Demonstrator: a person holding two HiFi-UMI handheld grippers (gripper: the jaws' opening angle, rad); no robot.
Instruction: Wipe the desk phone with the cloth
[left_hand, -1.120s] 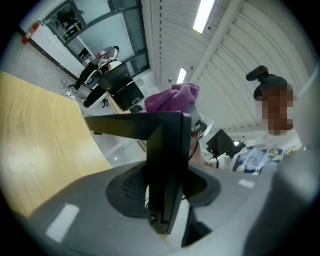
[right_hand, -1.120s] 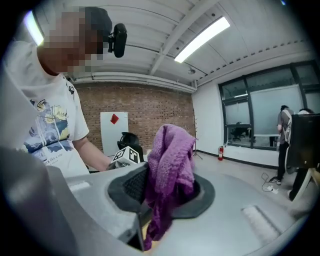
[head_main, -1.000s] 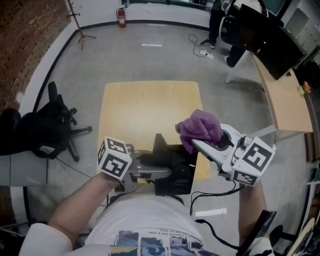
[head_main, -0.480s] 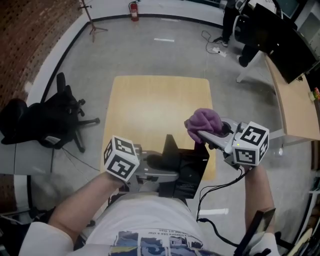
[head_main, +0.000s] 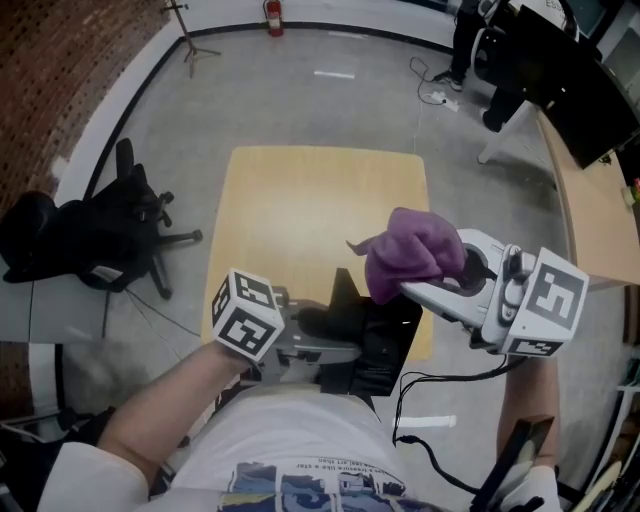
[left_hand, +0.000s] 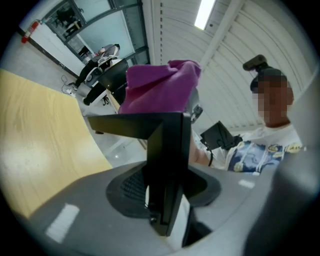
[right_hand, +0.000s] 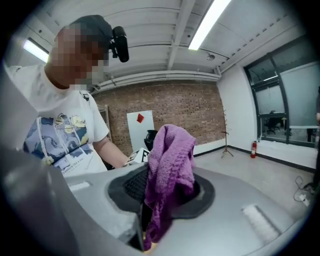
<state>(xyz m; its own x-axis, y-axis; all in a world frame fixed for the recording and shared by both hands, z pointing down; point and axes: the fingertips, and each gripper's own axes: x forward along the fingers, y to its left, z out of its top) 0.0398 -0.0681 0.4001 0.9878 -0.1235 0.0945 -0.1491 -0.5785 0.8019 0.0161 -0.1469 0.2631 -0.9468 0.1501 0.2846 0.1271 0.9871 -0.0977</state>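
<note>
A black desk phone (head_main: 368, 340) is held at the near edge of the pale wooden table (head_main: 300, 210). My left gripper (head_main: 335, 350) is shut on it from the left, pointing level. In the left gripper view a black upright part of the phone (left_hand: 167, 160) sits clamped between the jaws of the left gripper (left_hand: 162, 205). A bunched purple cloth (head_main: 410, 255) is clamped in my right gripper (head_main: 418, 285), just above the phone's right side. In the right gripper view the cloth (right_hand: 170, 170) stands up out of the right gripper (right_hand: 150, 222). Whether cloth and phone touch I cannot tell.
A black office chair (head_main: 110, 240) stands on the floor left of the table. Another wooden desk (head_main: 590, 230) with black monitors lies to the right. A black cable (head_main: 430, 385) hangs below the phone. A fire extinguisher (head_main: 273, 15) stands by the far wall.
The right gripper with the purple cloth dipped away, then rose and came nearer the head camera, its cube now further right. The left gripper and phone stayed where they were.
</note>
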